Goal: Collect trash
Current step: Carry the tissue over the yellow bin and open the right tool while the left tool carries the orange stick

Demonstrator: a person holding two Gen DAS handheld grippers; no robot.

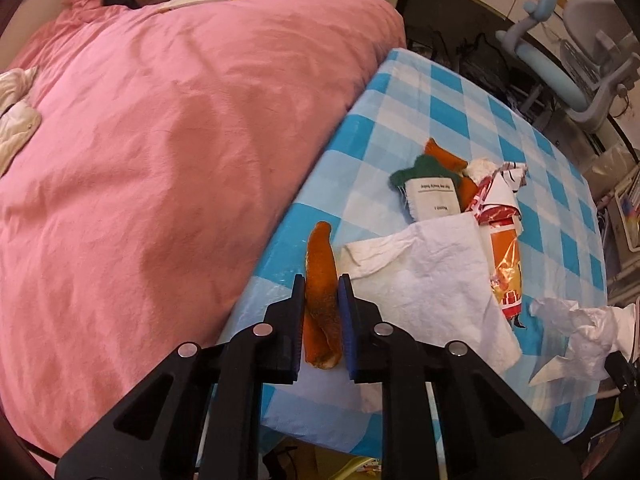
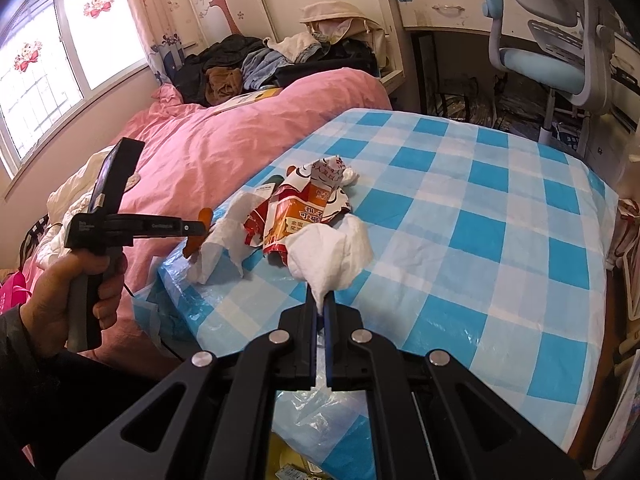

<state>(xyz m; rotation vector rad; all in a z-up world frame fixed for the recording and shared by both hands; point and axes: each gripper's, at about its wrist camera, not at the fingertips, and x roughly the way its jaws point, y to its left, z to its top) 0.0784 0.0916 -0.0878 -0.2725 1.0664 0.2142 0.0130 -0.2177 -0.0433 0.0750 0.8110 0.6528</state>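
Observation:
My left gripper (image 1: pixel 322 284) is shut on a curled orange peel (image 1: pixel 320 264) and holds it over the near left edge of the blue checked table (image 1: pixel 448 112). In the right wrist view the left gripper (image 2: pixel 200 227) holds the orange peel (image 2: pixel 197 236) just off the table. My right gripper (image 2: pixel 319 300) is shut on a crumpled white tissue (image 2: pixel 332 256), which also shows in the left wrist view (image 1: pixel 580 332). On the table lie a flat white paper towel (image 1: pixel 424 280), a red and orange snack wrapper (image 1: pixel 504 248) and a green and orange cloth scrap with a label (image 1: pixel 428 184).
A pink duvet (image 1: pixel 180 140) on a bed runs along the table's left side. A pile of clothes (image 2: pixel 256 64) lies at the bed's far end. A blue and grey desk chair (image 2: pixel 560 60) and a desk (image 2: pixel 440 8) stand beyond the table.

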